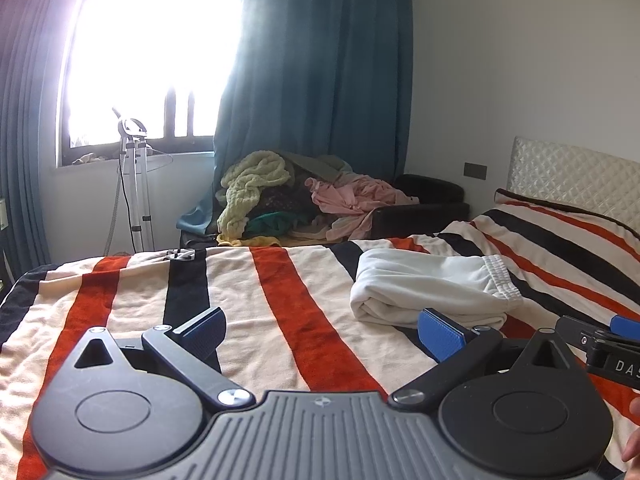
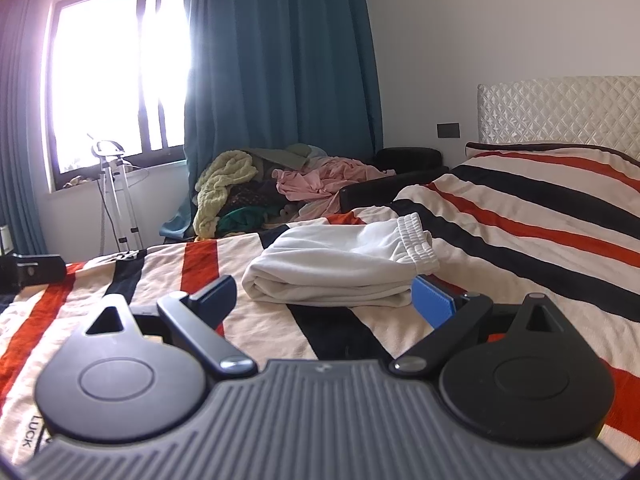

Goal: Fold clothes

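A white garment with a ribbed elastic waistband (image 1: 432, 284) lies folded on the striped bedspread (image 1: 256, 304); it also shows in the right wrist view (image 2: 340, 264). My left gripper (image 1: 320, 332) is open and empty, low over the bed, left of and nearer than the garment. My right gripper (image 2: 324, 300) is open and empty, just in front of the garment, its blue right pad (image 2: 432, 304) close to the garment's near edge. The right gripper's tip shows at the left wrist view's right edge (image 1: 600, 340).
A heap of unfolded clothes (image 1: 296, 196) in green, pink and dark colours lies on a dark seat beyond the bed, under teal curtains (image 1: 320, 72). A garment steamer stand (image 1: 134, 184) is by the window. A quilted headboard (image 2: 560, 112) is at the right.
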`<action>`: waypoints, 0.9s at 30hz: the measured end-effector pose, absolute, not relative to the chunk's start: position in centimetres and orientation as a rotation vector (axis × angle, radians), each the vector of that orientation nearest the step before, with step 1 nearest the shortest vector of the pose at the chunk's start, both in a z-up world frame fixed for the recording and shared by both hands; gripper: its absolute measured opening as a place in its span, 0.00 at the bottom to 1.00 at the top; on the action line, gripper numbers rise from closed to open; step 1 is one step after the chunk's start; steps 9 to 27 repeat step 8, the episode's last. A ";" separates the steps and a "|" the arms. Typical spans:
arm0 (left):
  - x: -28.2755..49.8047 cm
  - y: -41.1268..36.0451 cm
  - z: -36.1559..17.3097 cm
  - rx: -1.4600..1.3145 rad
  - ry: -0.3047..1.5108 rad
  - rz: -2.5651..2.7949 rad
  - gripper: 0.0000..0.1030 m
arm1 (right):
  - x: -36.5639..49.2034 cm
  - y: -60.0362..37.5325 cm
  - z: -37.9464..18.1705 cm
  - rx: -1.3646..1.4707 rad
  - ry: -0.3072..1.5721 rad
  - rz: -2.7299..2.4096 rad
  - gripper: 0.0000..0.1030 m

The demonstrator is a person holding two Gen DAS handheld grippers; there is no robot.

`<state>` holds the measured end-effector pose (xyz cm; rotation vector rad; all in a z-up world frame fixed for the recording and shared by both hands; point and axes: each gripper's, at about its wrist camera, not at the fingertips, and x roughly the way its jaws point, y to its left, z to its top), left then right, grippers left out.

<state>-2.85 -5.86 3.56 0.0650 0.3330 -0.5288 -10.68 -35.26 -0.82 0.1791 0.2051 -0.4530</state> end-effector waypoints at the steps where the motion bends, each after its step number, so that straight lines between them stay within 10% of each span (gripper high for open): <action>1: -2.8 -5.9 3.5 0.066 0.334 -0.528 1.00 | -10.7 -35.3 -0.8 0.179 0.206 -0.452 0.93; 27: -2.8 -6.0 3.4 0.075 0.339 -0.527 1.00 | -10.7 -35.3 -0.9 0.187 0.207 -0.452 0.93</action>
